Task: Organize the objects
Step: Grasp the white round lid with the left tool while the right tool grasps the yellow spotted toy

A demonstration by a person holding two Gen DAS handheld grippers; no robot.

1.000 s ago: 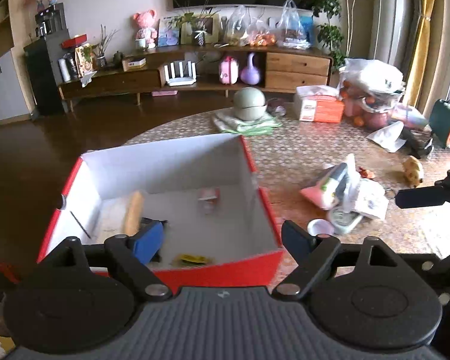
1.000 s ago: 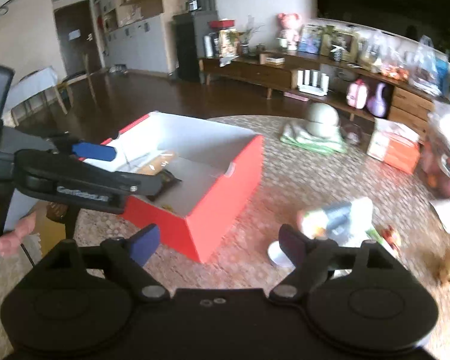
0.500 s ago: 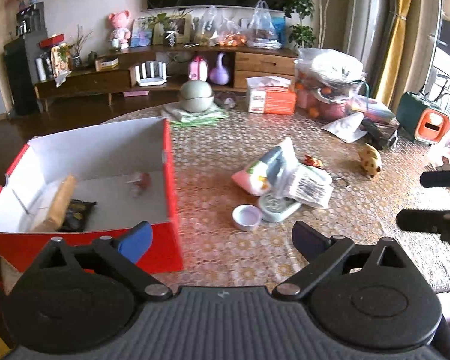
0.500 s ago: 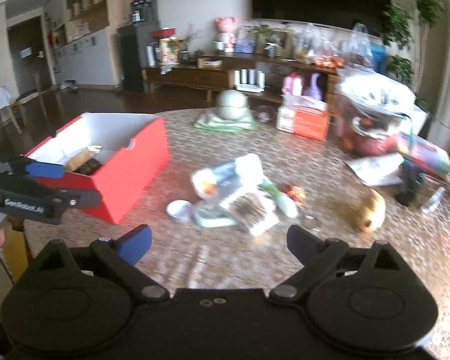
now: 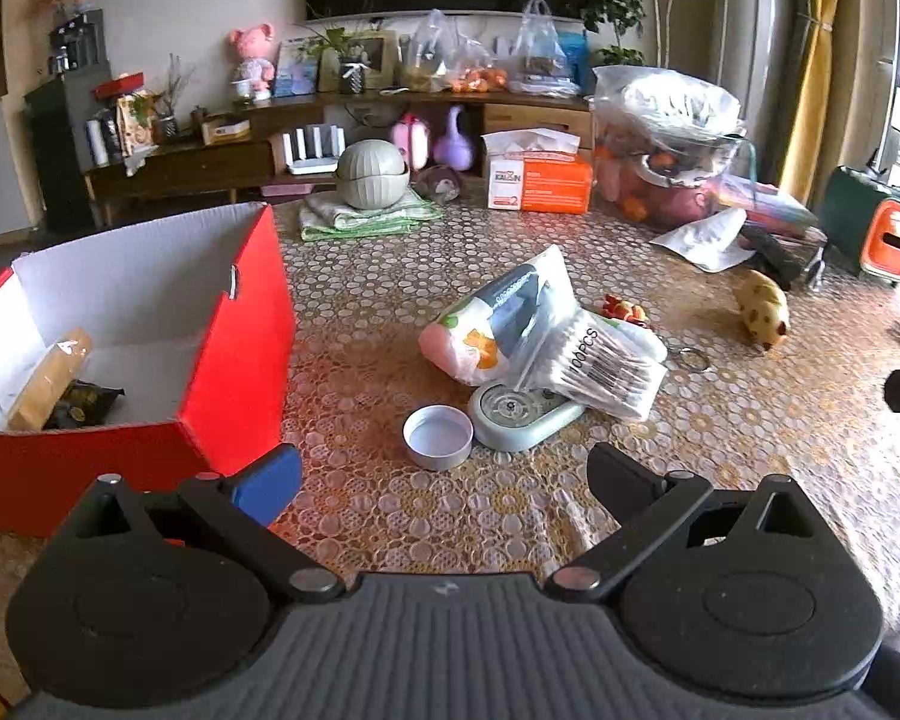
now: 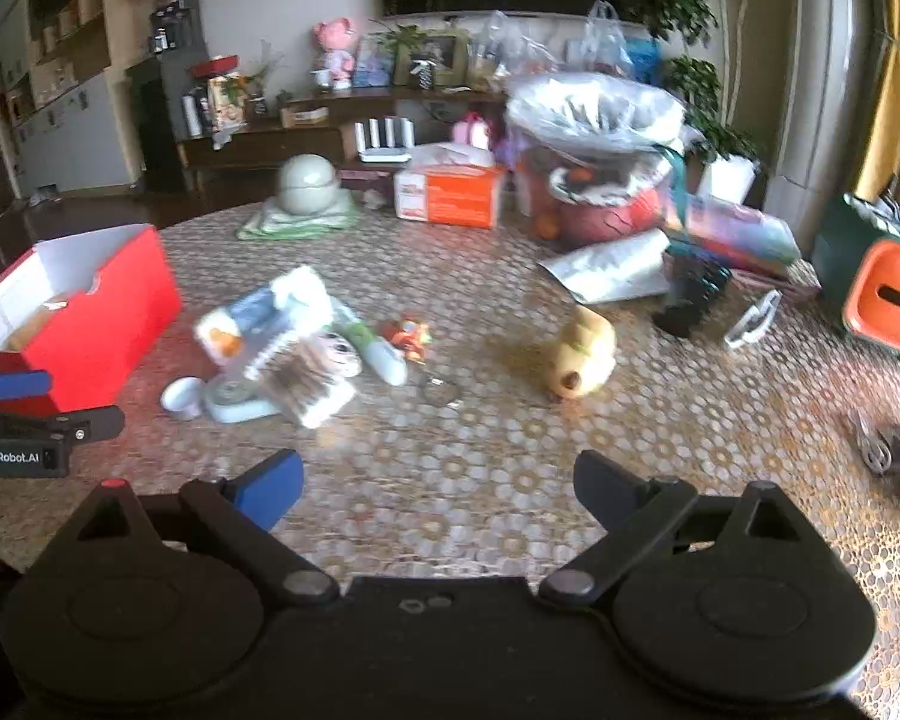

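Both tools, left (image 5: 444, 480) and right (image 6: 438, 489), were spread and empty. The box (image 5: 234, 354), left of frame, ran lengthwise away; only the left view showed its contents.

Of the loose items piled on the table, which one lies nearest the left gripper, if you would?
The small white cap, open side up, nearest the left gripper.

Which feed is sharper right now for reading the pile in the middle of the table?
Left wrist view: sharp, the print on the cotton swab pack is legible, fisheye bends the edges. Right wrist view: motion-blurred, the same pack smears and the yellow toy is soft.
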